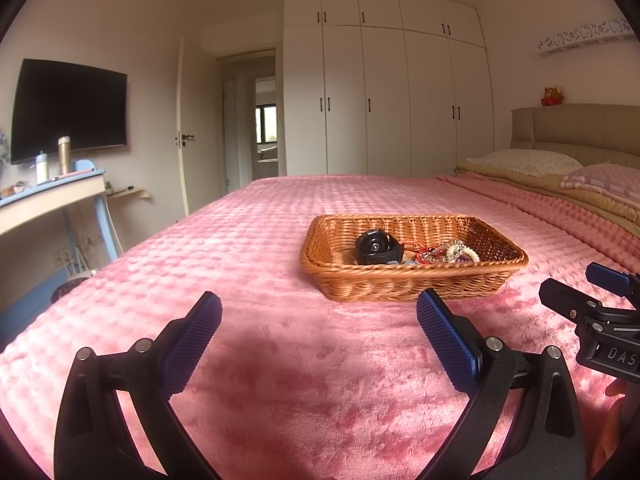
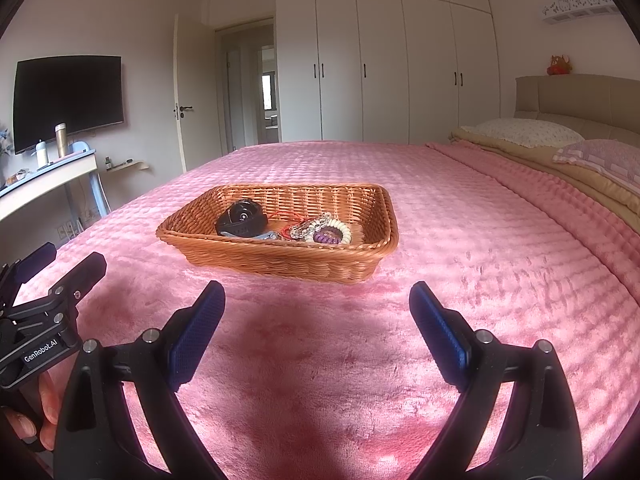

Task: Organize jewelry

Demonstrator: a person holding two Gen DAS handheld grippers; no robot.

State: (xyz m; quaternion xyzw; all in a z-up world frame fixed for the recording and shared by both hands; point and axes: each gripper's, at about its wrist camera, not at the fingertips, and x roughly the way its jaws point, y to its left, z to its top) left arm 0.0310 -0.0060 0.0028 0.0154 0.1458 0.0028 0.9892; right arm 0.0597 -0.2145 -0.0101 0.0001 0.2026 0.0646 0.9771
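Over the pink bedspread, the left gripper hung spread wide with nothing between its pads; the right gripper was the same, just beside it. Both were short of the wicker basket. Jewelry sat piled at its middle: a black watch, bead bracelets and a red cord, touching and apparently overlapping. Likely risks:
1. Pinching 1 bracelet drags a tangled neighbour out.
2. Basket is light, so a finger catching the rim could skid or tip it on the plush.
3. Anything dropped sinks into the pile.
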